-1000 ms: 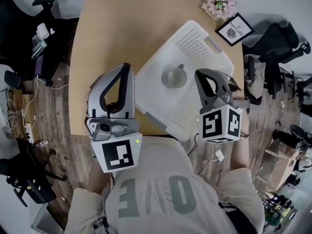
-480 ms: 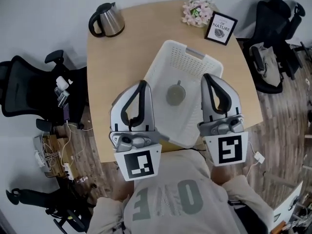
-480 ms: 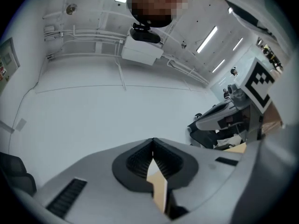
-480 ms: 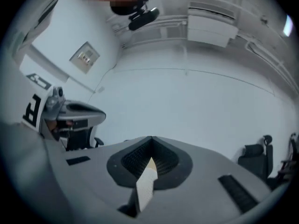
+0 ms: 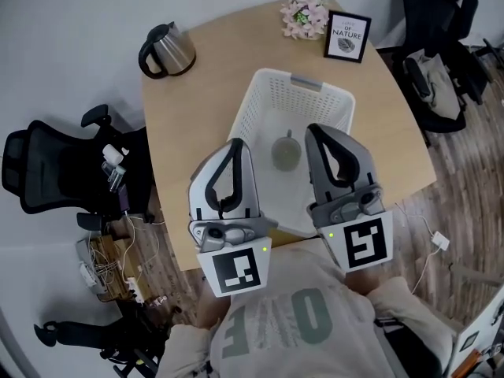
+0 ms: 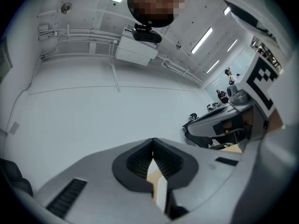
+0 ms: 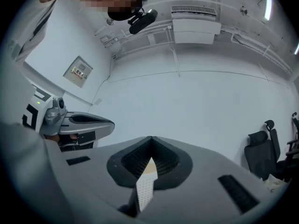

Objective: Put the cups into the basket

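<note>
1. Well, the cup (image 5: 286, 154) sits upright in the middle of the white basket (image 5: 240, 116), its handle turned toward 12 o'clock.
2. That basket rests on the wooden table (image 5: 197, 109), roughly at the tabletop's centre, with its grey-handled end toward 12 o'clock.
3. The left gripper (image 5: 235, 142) is held up in front of the person. In the head view its tip shows at about 9 o'clock from the cup, over the basket's left wall.
4. Its own camera shows the two jaws pressed together at the tip with nothing between them; only a sliver of table shows through the slot lower down.
5. The right gripper (image 5: 315, 128) is held up beside it, and its tip shows at about 2 o'clock from the cup, over the basket's right side.
6. Its jaws are likewise closed tip to tip and empty, with a strip of perforated basket visible through the lower slot.
7. Both gripper cameras tilt up toward a pale wall and a wall-mounted air conditioner (image 7: 196, 29).
8. A steel kettle (image 5: 167, 50) stands at 10 o'clock from the basket, near the table's far left corner.
9. Pink flowers (image 5: 305, 12) and a framed sign (image 5: 347, 36) stand side by side at 12 to 1 o'clock, along the far edge.
10. A black office chair (image 5: 55, 168) stands on the floor off the table's 9 o'clock side.
</note>
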A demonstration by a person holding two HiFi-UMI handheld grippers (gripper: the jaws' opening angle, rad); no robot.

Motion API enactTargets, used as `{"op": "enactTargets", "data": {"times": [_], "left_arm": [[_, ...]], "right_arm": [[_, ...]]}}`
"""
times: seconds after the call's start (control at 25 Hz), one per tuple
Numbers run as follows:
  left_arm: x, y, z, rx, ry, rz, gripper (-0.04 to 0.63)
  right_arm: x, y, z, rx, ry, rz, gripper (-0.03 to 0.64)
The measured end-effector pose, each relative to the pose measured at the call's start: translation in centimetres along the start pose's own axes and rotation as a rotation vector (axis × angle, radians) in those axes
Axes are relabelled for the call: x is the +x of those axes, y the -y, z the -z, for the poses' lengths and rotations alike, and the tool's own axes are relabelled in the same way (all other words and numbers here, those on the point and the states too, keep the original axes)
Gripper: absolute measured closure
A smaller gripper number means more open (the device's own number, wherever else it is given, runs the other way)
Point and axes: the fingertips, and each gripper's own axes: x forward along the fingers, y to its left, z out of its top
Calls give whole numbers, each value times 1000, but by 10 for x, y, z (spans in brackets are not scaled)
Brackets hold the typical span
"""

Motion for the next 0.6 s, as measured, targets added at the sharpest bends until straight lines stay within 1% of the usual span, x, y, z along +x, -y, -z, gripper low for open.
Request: {"op": "enactTargets", "data": {"times": [0.16, 0.36, 0.6], "left_arm": [[-3, -1, -1, 5, -1, -8, 586], [-7, -6, 1, 6, -12, -21, 586], [-5, -8, 1, 8, -14, -32, 586]], "right_arm": [[1, -9, 3, -31, -9, -18, 618], [2, -16, 2, 4, -3, -52, 618], [6, -14, 4, -25, -8, -60, 618]]}}
